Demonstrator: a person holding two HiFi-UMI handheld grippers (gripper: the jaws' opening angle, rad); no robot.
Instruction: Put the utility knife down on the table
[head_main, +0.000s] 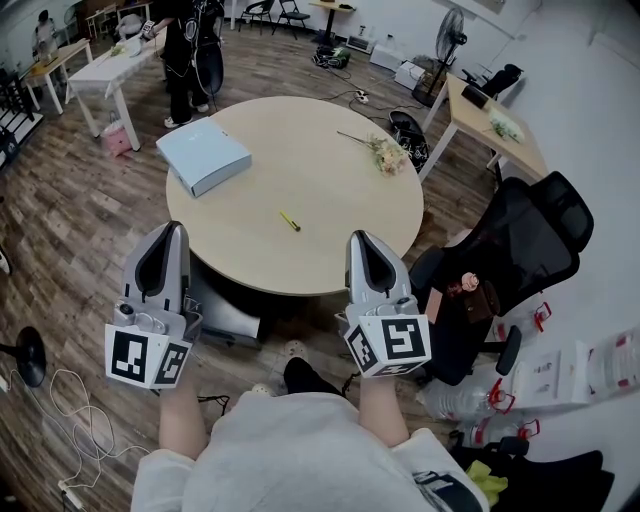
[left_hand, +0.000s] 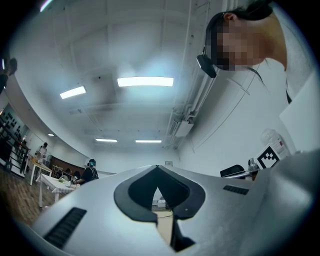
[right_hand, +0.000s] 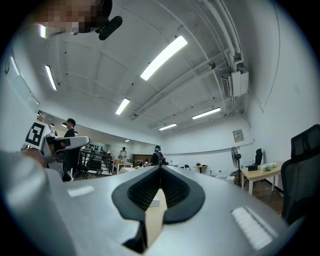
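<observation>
Grey left gripper and right gripper both closed, empty; utility knife on table.

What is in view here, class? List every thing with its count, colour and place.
round table: 1, light wood, centre of the head view
utility knife: 1, yellow, lying on the table near its front middle
flat box: 1, pale blue, on the table's left part
bunch of flowers: 1, pale, at the table's far right edge
office chair: 1, black, right of the table
desk: 1, light wood, behind the chair
standing fan: 1, black, far right
standing person: 1, dark clothes, far left
left hand-held gripper: 1, grey, jaws together, empty, short of the table
right hand-held gripper: 1, grey, jaws together, empty, at the table's near edge
</observation>
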